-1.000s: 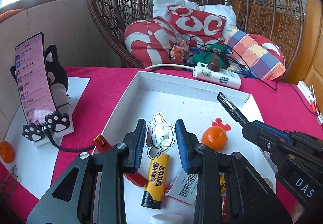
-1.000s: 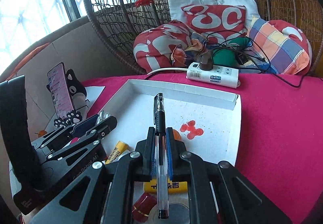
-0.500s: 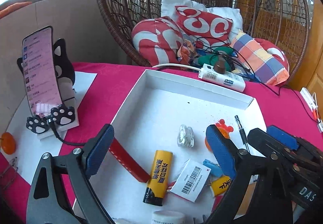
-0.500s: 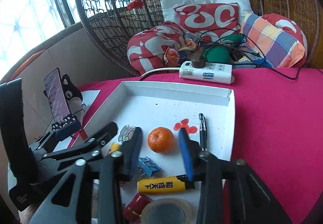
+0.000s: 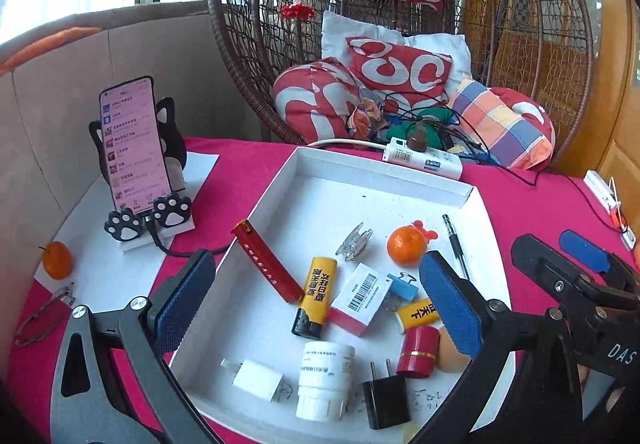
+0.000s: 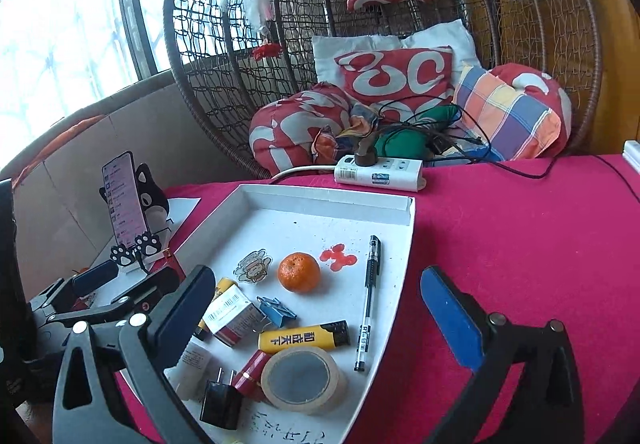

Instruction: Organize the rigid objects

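A white tray (image 5: pixel 304 168) (image 6: pixel 404 256) on the red table holds several items: an orange (image 5: pixel 406 245) (image 6: pixel 299 271), a black pen (image 5: pixel 456 246) (image 6: pixel 369 300), a clear cartoon charm (image 5: pixel 354 244) (image 6: pixel 253 265), yellow lighters (image 5: pixel 314 296) (image 6: pixel 304 336), a red bar (image 5: pixel 266 262), a barcode box (image 5: pixel 360 298), a tape roll (image 6: pixel 304 380) and black plug (image 5: pixel 386 398). My left gripper (image 5: pixel 316 298) is open and empty above the tray's near side. My right gripper (image 6: pixel 316 318) is open and empty, back from the pen.
A phone on a cat stand (image 5: pixel 134 148) and a second orange (image 5: pixel 57 260) sit left of the tray. A white power strip (image 5: pixel 422 160) with cables lies behind it. A wicker hanging chair with cushions (image 6: pixel 392 80) stands at the back.
Left gripper let go of the charm, right gripper let go of the pen; both lie in the tray. Both grippers opened wide and pulled back and up.
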A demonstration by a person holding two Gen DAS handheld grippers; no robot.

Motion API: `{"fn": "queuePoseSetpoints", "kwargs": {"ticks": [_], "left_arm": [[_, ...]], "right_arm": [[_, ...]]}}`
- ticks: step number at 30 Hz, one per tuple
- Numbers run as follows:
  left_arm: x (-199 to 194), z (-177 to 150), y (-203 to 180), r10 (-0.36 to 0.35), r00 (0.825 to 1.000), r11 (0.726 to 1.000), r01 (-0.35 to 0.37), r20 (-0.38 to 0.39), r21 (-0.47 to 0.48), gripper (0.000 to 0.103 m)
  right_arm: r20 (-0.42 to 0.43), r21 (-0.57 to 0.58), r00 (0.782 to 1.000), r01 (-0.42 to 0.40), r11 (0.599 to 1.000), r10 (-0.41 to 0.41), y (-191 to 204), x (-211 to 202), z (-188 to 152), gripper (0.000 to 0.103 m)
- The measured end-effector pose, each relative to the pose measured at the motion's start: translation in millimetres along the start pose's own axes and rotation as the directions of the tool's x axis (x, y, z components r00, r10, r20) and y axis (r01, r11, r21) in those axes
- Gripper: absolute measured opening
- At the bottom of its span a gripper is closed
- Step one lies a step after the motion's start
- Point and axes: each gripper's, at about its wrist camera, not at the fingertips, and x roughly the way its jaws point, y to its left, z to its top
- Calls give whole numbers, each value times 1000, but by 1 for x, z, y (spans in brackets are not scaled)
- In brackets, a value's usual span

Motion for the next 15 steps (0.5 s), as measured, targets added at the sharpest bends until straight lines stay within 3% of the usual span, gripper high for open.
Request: {"fn": "queuePoseSetpoints", "kwargs": {"ticks": [4, 11, 15], "left_arm": [[-27, -2, -11, 56, 997, 997, -58, 46, 44, 103], [-59, 0, -29, 26, 997, 997, -32, 76, 74, 103], [-85, -1, -40, 79, 986, 991, -94, 147, 95, 103]], "right_arm": [[21, -22, 999, 48, 999, -47, -4, -19, -1, 103], [59, -55, 992, 116, 992, -113, -9, -54, -1, 103], [125, -93, 981, 161, 983, -149, -6, -78, -3, 103]]}}
